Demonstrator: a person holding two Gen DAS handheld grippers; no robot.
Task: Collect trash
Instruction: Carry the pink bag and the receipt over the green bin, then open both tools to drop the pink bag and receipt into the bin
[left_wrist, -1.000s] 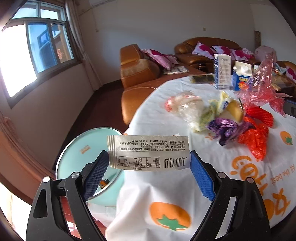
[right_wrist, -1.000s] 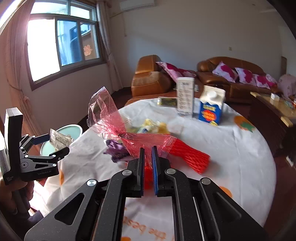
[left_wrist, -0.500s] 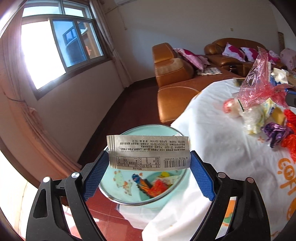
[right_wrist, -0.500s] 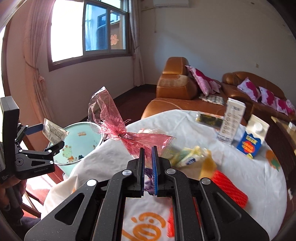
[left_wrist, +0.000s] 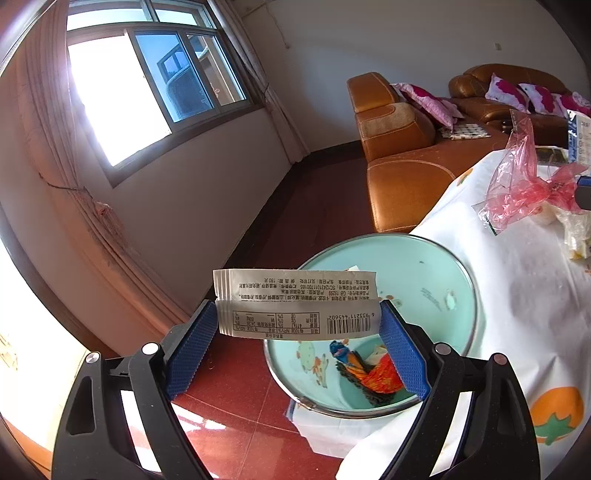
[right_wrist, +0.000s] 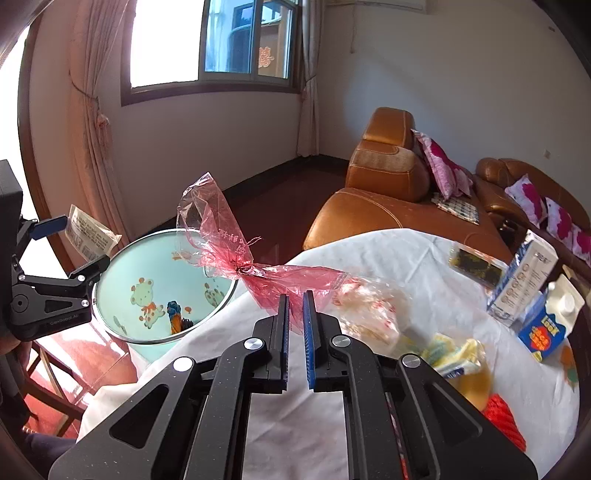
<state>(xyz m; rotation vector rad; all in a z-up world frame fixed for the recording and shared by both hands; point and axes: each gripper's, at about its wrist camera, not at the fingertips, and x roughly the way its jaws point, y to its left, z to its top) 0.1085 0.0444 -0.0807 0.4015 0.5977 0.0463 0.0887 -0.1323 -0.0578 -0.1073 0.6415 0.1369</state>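
A round table under a white tablecloth (right_wrist: 388, 258) printed with orange fruit fills the right side of both views, with brown leather sofas (right_wrist: 373, 206) behind it. Beside the table's edge, on the red floor, stands a pale green bin (left_wrist: 424, 266) with cartoon figures on its inner wall and some colourful scraps at its bottom.

The left gripper (left_wrist: 297, 325) holds a white snack wrapper (left_wrist: 295, 302) stretched flat between its blue pads, jaws wide and pressing on the wrapper's two ends; the wrapper hangs in front of the bin's near rim, over the bin's opening as this view shows it. From the right wrist view the same wrapper (right_wrist: 88, 232) sits just left of the bin (right_wrist: 155, 280).

The right gripper (right_wrist: 294, 306) is closed on a crumpled pink plastic bag (right_wrist: 236, 251), which juts up and leftward from the pads, above the table's edge and toward the bin.

Further along the table lie a blue milk carton (right_wrist: 546, 325), a tall white carton (right_wrist: 524, 277), yellow wrappers (right_wrist: 454, 354) and red foam netting (right_wrist: 506, 417)
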